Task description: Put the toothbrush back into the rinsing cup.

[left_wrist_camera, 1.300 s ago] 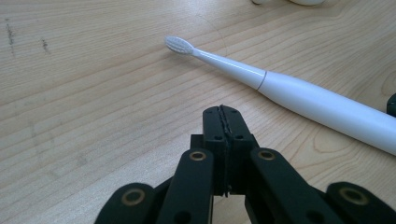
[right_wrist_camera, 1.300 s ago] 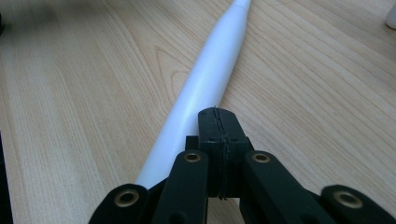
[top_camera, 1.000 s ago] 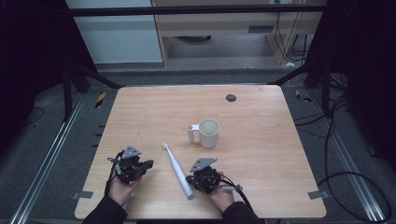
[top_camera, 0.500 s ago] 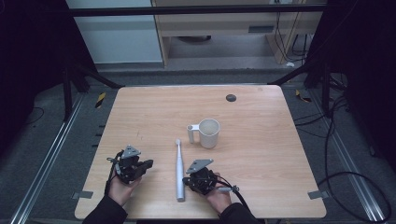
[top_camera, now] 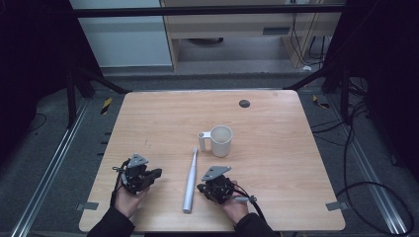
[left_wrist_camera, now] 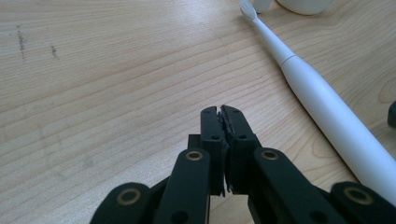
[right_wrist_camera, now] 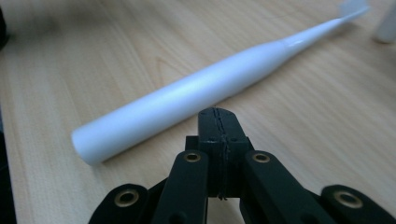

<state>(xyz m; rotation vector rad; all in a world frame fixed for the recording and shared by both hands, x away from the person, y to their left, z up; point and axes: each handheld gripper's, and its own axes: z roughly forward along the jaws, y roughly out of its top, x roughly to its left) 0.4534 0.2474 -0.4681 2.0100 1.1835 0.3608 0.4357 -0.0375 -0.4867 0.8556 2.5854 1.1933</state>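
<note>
High view: a white electric toothbrush is seen lying flat on the tabletop, between the left hand-held gripper and the right hand-held gripper, brush head toward a white mug.

Left gripper view: the jaws are seen together, nothing held; the toothbrush is seen to the right, apart.

Right gripper view: the jaws are pressed together, empty; the toothbrush handle is seen just beyond the tips.

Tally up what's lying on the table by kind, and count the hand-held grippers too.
Electric toothbrush: 1
Mug: 1
Hand-held grippers: 2, left hand-held gripper, right hand-held gripper
Total: 4
</note>
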